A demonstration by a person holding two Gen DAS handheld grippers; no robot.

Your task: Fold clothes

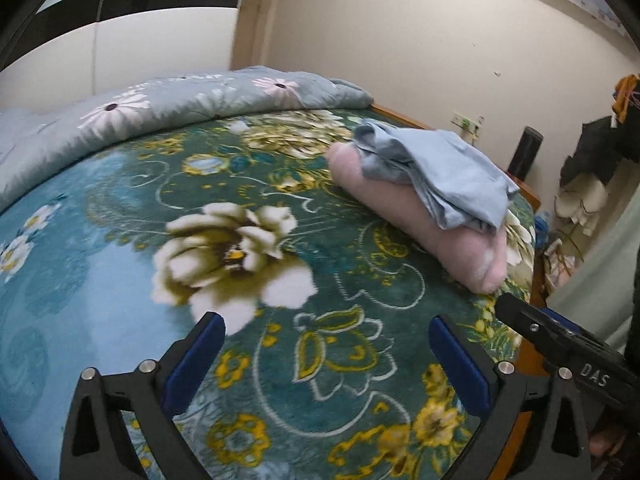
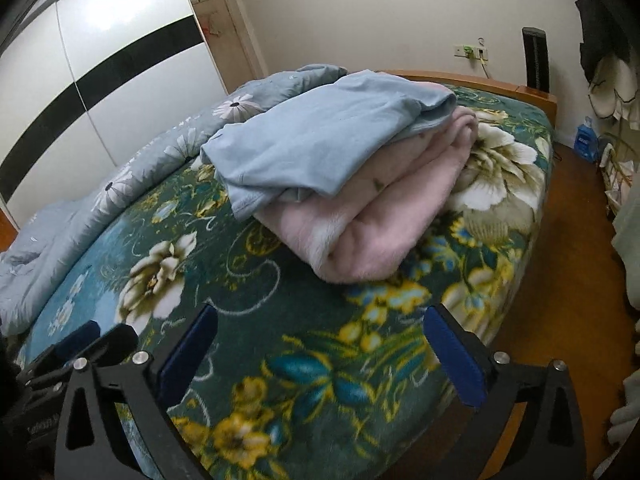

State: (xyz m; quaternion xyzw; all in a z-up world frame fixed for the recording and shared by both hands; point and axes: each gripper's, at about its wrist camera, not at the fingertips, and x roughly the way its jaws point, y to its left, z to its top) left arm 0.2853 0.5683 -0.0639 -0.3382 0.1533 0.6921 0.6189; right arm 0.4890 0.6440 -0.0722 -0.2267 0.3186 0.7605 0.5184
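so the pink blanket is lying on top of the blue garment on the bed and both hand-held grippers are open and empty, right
Not quite: the order is reversed. The blue garment lies on top of the folded pink blanket, as the right wrist view shows clearly. The rest holds: they sit on the bed, and the left hand-held gripper and right hand-held gripper are both open and empty.

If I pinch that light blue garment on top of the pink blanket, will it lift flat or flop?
The light blue garment would probably flop: it already drapes in soft wrinkles over the pink blanket. It looks thin, so likely light. Loosely folded layers may slide apart.
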